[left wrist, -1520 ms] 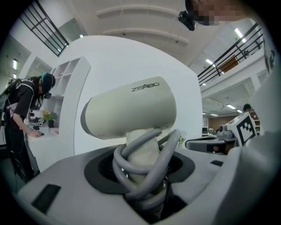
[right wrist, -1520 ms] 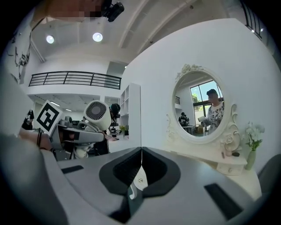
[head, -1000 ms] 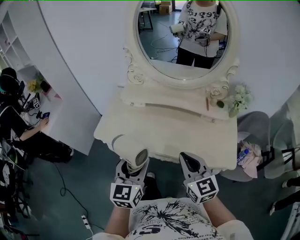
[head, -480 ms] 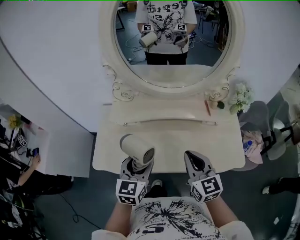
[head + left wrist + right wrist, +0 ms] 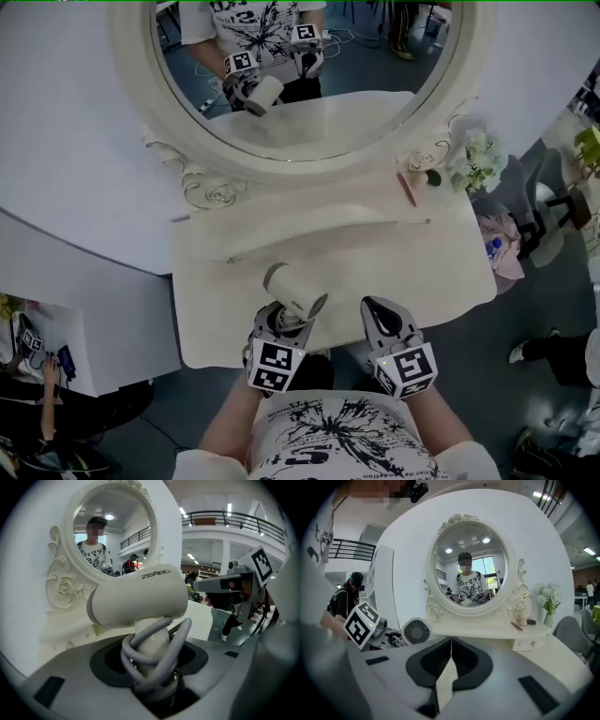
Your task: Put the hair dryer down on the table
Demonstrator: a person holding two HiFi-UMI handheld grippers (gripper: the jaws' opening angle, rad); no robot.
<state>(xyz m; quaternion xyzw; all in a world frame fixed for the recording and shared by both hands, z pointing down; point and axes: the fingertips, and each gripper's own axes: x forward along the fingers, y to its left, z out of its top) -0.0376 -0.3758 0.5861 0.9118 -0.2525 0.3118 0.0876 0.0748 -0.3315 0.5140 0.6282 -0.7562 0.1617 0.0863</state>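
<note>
At the near edge of the dressing table (image 5: 422,272), before the oval mirror (image 5: 309,75):

1. Left forearm (image 5: 230,427). Bare, reaching forward from the torso and angled slightly inward. It carries the left gripper (image 5: 284,323), which points away from the body and down toward the tabletop.

2. Left gripper, state. Jaws closed round the handle of the hair dryer (image 5: 293,291). A grey cord (image 5: 157,656) is wound in loops about that handle, and the jaws clasp handle and cord together.

3. Hair dryer. White, short-barrelled. Handle down in the jaws, barrel crosswise above them. Nozzle end toward the mirror and the person's left, rear grille (image 5: 416,631) facing the right gripper (image 5: 373,311). It sits over the table's front strip, just inside the edge. Whether it touches the top cannot be told.

4. Right forearm (image 5: 441,427). Bare, reaching forward alongside the left one.

5. Right gripper. Just beside the hair dryer and apart from it, over the table's front edge, aimed at the mirror. Jaws together, nothing between them.

6. Back of table. A small bunch of white flowers (image 5: 475,159) at the right, with a thin reddish stick (image 5: 406,188) lying near it.
</note>
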